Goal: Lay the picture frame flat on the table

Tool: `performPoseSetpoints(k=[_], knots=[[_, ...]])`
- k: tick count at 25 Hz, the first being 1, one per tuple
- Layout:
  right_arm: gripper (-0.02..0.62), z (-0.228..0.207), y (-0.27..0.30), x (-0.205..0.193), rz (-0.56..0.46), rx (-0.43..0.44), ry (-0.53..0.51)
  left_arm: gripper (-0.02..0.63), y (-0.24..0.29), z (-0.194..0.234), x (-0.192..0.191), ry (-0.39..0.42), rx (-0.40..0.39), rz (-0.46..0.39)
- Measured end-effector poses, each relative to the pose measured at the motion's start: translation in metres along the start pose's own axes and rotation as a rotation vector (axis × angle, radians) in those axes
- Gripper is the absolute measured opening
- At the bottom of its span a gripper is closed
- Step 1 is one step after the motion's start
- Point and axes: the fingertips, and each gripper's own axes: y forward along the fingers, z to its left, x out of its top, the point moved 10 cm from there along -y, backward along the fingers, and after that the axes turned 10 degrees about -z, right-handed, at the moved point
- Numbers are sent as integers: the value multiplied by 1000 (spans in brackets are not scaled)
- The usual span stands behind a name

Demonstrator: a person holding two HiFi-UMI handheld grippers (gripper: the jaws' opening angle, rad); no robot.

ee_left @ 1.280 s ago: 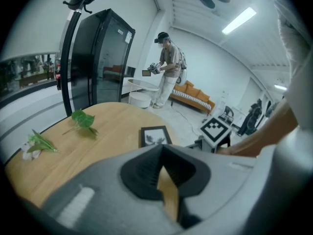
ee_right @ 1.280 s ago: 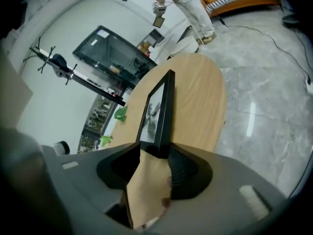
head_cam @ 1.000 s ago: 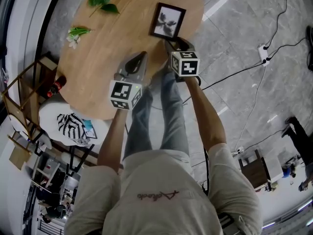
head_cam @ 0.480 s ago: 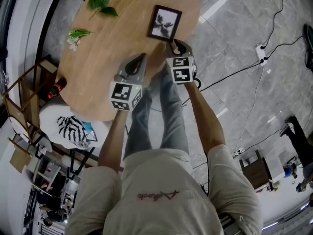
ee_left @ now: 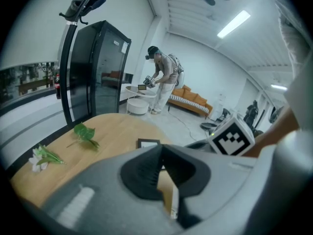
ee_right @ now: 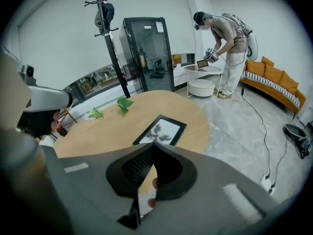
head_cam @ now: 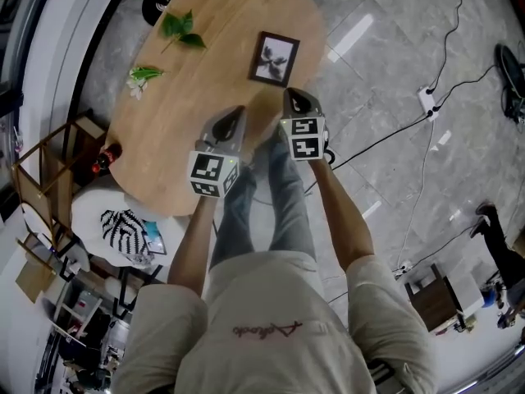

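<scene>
Wooden and oval, the desk (head_cam: 189, 89) fills the top of the head view. The black picture frame (head_cam: 274, 58) lies flat on it, face up, at about 2 o'clock from the middle of the desk and close to the edge. It shows a grey plant picture. A green leaf (head_cam: 184, 27) lies at about 11 o'clock, and a small white flower with green leaves (head_cam: 143, 75) lies at about 9 o'clock, both well apart from the frame. The right hand-held gripper (head_cam: 291, 95) is over the desk edge at about 4 o'clock, near the frame but not touching it. Its jaws have just been closing and are now clenched with nothing between them. The left hand-held gripper (head_cam: 238, 113) is over the desk at about 6 o'clock, farther from the frame. Its jaws meet at the tips too, and nothing is in them. Grey floor tiles (head_cam: 385, 64) with black cables (head_cam: 426, 162) lie at 3 o'clock of the desk.
</scene>
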Motion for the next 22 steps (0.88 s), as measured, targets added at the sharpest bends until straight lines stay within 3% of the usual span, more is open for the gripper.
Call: performPoseSetpoints(k=[22], knots=[[5,79,-162,110,-254,-81,32,0,-105,-54,111,105,-79,-128]])
